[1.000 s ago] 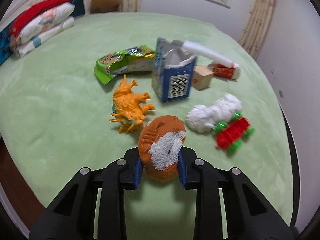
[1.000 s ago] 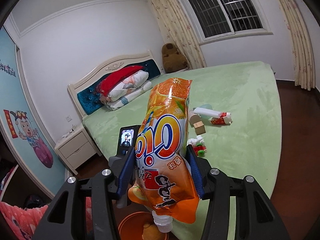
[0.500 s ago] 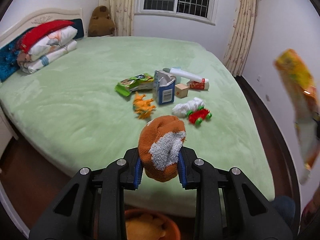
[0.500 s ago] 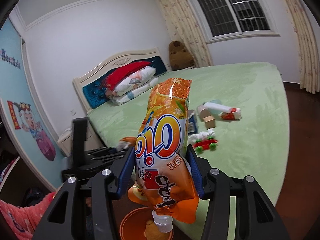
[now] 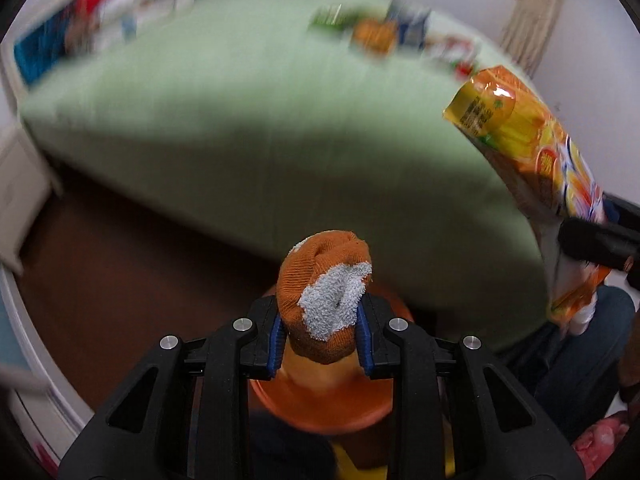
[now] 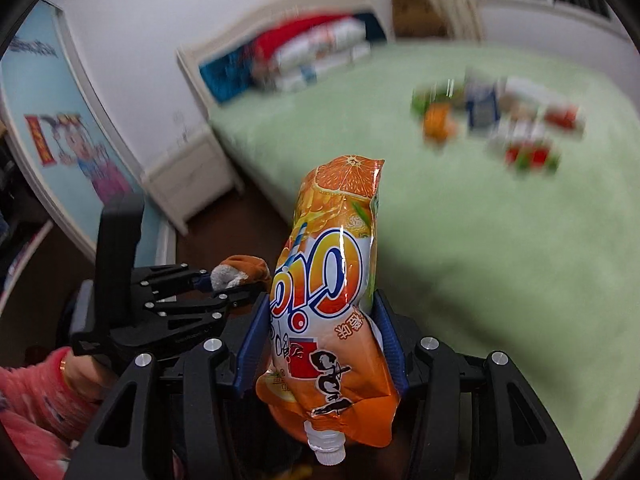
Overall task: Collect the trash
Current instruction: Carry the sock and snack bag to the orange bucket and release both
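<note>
My left gripper (image 5: 323,332) is shut on an orange and grey sock (image 5: 326,292) and holds it right above an orange bin (image 5: 320,408) on the floor beside the bed. My right gripper (image 6: 320,344) is shut on an orange juice pouch (image 6: 332,296), cap end down. The pouch also shows at the right of the left wrist view (image 5: 532,160). The left gripper and the sock (image 6: 240,270) show to the left of the pouch in the right wrist view.
A green bed (image 5: 260,120) holds blurred items at its far side: an orange toy (image 6: 438,122), a blue carton (image 6: 482,106), a red and green toy (image 6: 528,156), a green wrapper (image 5: 332,20). A white nightstand (image 6: 188,176) stands left. Brown floor (image 5: 120,264) lies below.
My left gripper has drawn back from the bed and tilted down over the orange bin. My right gripper has turned down and right with the pouch. Both views are motion-blurred.
</note>
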A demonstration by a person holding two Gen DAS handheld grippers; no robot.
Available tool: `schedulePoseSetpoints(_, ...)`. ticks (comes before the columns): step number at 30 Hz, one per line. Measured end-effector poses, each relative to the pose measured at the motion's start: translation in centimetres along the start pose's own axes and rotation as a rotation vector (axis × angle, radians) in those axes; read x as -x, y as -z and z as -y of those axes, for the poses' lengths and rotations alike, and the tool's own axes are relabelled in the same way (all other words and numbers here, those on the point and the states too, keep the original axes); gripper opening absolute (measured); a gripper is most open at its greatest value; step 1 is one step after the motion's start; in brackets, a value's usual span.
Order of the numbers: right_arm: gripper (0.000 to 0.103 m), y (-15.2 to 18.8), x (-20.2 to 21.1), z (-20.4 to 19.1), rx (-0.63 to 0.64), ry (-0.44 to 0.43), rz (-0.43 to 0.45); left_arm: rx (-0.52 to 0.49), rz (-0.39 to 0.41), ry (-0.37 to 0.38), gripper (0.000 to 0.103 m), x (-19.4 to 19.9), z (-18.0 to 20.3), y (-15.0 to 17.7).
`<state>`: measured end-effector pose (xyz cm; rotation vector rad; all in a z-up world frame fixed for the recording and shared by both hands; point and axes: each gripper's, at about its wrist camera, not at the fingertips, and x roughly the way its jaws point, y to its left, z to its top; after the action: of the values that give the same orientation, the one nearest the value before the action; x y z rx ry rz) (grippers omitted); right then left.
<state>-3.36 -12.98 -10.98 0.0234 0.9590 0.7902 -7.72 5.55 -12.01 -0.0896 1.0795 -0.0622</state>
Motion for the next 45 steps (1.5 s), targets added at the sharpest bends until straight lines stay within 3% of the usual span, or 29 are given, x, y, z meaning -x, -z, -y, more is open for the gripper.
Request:
schedulePoseSetpoints(6, 0.051, 4.0, -9.5, 0.9, -0.047, 0.014, -0.268, 0.102, -0.251, 0.019, 0.027, -8.3, -1.7, 3.8)
schedulePoseSetpoints(11, 0.051, 5.5, -13.6, 1.8, -0.057, 0.053, -0.361, 0.162, -0.376, 0.004, 0.028, -12.7, -2.3, 5.5)
schedulePoseSetpoints(13, 0.056, 5.5, -14.0, 1.7, -0.048, 0.068, -0.366, 0.191, -0.394, 0.01, 0.039, -13.2, -2.7, 5.4)
schedulePoseSetpoints(14, 0.062, 5.3, -13.9, 1.8, -0.047, 0.08, -0.357, 0.205, -0.394, 0.008, 0.044, -13.2, -2.9, 5.2)
schedulePoseSetpoints(15, 0.072, 5.1, -13.7, 1.9, -0.047, 0.089, -0.343, 0.212, -0.387, 0.004, 0.057, -13.1, -3.1, 5.1)
schedulePoseSetpoints(16, 0.074, 4.9, -13.4, 2.1, -0.045, 0.094, -0.329, 0.215, -0.369, -0.012, 0.065, -12.8, -3.3, 5.0)
schedulePoseSetpoints(28, 0.075, 4.2, -10.1, 4.5, -0.117, 0.1, -0.262, 0.187, -0.327, -0.057, 0.066, -12.0, -3.0, 4.6)
schedulePoseSetpoints(36, 0.075, 3.5, -9.1, 3.0, -0.134, 0.089, -0.214, 0.18, -0.299, -0.063, 0.066, -11.1, -3.1, 4.9)
schedulePoseSetpoints(44, 0.075, -0.4, -2.4, 1.0, -0.057, 0.058, -0.034, 0.15, -0.167, -0.086, 0.066, -6.8, -2.4, 1.8)
schedulePoseSetpoints(45, 0.079, -0.8, -1.6, 1.0, -0.05, 0.062, -0.009, 0.146, -0.146, -0.084, 0.066, -6.2, -2.2, 1.2)
